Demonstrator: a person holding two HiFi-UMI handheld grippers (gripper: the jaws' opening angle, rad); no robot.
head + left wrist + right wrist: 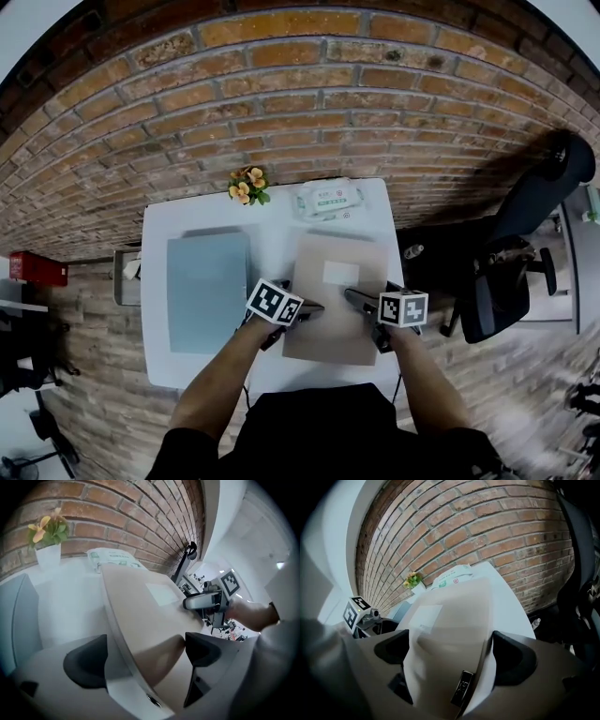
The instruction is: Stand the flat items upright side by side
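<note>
**Tan flat cardboard folder** (328, 323) with a white rectangular label, lying face-up on the 3 o'clock half of the white table (272, 239). Judged light and fairly stiff. It is a broad panel that may bow or swing if raised from 1 side only, and its smooth cover could slip. The 2 long edges, taken opposite each other, look the soundest holds.

**Left hand-held gripper** (309, 307): takes the folder's edge at 8 o'clock, pads apparently pressed against either face.

**Right hand-held gripper** (354, 298): pinches the opposite edge at 4 o'clock in the same way.

**Grey-blue flat folder** (206, 291): lies just beside at 9 o'clock, untouched and likewise not yet upright.

**Table edge:** small pot of yellow flowers (248, 185) at 12 o'clock; white pack of wipes (330, 199) at 1 o'clock.
</note>
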